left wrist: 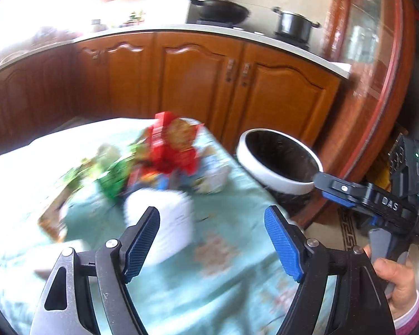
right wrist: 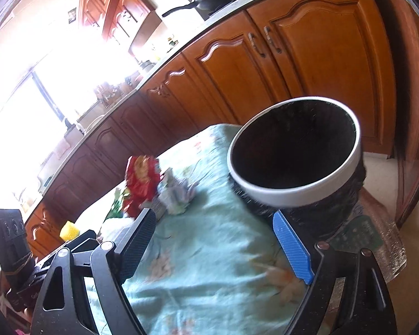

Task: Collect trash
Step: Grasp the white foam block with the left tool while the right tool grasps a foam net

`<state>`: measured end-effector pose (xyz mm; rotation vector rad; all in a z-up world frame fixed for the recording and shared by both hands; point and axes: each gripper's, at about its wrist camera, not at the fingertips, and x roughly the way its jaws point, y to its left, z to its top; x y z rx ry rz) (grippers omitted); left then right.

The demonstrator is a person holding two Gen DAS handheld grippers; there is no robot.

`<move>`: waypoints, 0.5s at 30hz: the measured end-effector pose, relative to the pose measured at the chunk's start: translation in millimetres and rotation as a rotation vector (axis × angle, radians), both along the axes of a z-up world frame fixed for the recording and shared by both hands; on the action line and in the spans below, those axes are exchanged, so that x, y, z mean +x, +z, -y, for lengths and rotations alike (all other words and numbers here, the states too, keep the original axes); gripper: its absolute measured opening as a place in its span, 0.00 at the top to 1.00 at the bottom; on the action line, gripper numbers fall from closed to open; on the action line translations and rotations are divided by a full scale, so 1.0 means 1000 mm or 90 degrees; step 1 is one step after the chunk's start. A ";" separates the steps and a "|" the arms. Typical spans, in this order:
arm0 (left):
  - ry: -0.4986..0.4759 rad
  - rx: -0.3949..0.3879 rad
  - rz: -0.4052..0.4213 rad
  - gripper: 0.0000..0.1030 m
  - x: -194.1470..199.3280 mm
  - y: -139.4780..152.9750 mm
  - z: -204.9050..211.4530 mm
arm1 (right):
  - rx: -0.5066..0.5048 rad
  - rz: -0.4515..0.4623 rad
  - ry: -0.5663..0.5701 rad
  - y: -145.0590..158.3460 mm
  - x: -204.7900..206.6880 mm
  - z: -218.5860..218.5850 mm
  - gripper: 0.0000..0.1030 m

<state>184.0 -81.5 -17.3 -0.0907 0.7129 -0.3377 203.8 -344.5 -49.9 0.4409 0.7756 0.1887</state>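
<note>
**Both grippers spread, empty; trash on table, bin at right**

Left gripper jaws apart, nothing between the pads, low centre of the left wrist view. Right gripper likewise spread and empty. Trash pile of red and green wrappers plus crumpled paper, blurred, sits mid-frame on the teal tablecloth. White-rimmed bin with black liner stands right of the table edge, upper right of the right wrist view. Wooden cabinets behind.

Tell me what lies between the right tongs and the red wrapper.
Right wrist view: only bare teal tablecloth and a crumpled pale wrapper lie between the open right tongs and the red wrapper.
</note>
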 end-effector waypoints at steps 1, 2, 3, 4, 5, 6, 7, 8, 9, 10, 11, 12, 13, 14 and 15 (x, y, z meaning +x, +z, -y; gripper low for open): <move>0.011 -0.003 -0.003 0.25 -0.004 0.000 -0.007 | -0.001 -0.002 0.009 -0.001 -0.003 -0.007 0.15; 0.022 -0.005 -0.007 0.25 -0.008 0.000 -0.016 | -0.001 -0.004 0.017 -0.002 -0.004 -0.014 0.15; 0.032 -0.006 -0.010 0.25 -0.013 -0.001 -0.024 | 0.000 -0.006 0.026 -0.003 -0.005 -0.020 0.15; 0.040 -0.006 -0.013 0.25 -0.018 -0.001 -0.032 | 0.000 -0.009 0.035 -0.004 -0.007 -0.028 0.15; 0.047 -0.009 -0.018 0.25 -0.024 0.002 -0.041 | 0.001 -0.012 0.044 -0.005 -0.008 -0.035 0.15; 0.050 -0.014 -0.022 0.25 -0.028 0.004 -0.050 | 0.001 -0.014 0.053 -0.007 -0.009 -0.041 0.15; 0.056 -0.017 -0.023 0.25 -0.033 0.004 -0.057 | 0.000 -0.016 0.062 -0.008 -0.009 -0.048 0.15; 0.062 -0.016 -0.021 0.25 -0.036 0.006 -0.064 | -0.001 -0.018 0.071 -0.009 -0.010 -0.055 0.15; 0.065 -0.013 -0.019 0.25 -0.040 0.007 -0.069 | -0.002 -0.020 0.080 -0.010 -0.010 -0.061 0.15; 0.067 -0.011 -0.018 0.25 -0.043 0.008 -0.073 | -0.003 -0.022 0.087 -0.010 -0.010 -0.068 0.15; 0.069 -0.010 -0.016 0.25 -0.044 0.009 -0.078 | -0.003 -0.024 0.094 -0.011 -0.010 -0.075 0.15; 0.070 -0.009 -0.014 0.25 -0.047 0.010 -0.083 | -0.003 -0.026 0.100 -0.012 -0.012 -0.079 0.15; 0.068 -0.008 -0.013 0.25 -0.050 0.009 -0.088 | -0.002 -0.028 0.107 -0.013 -0.013 -0.086 0.15; 0.066 -0.005 -0.014 0.25 -0.051 0.010 -0.092 | -0.003 -0.030 0.114 -0.014 -0.014 -0.093 0.15; 0.068 -0.002 -0.013 0.25 -0.053 0.010 -0.096 | -0.005 -0.032 0.121 -0.015 -0.013 -0.099 0.15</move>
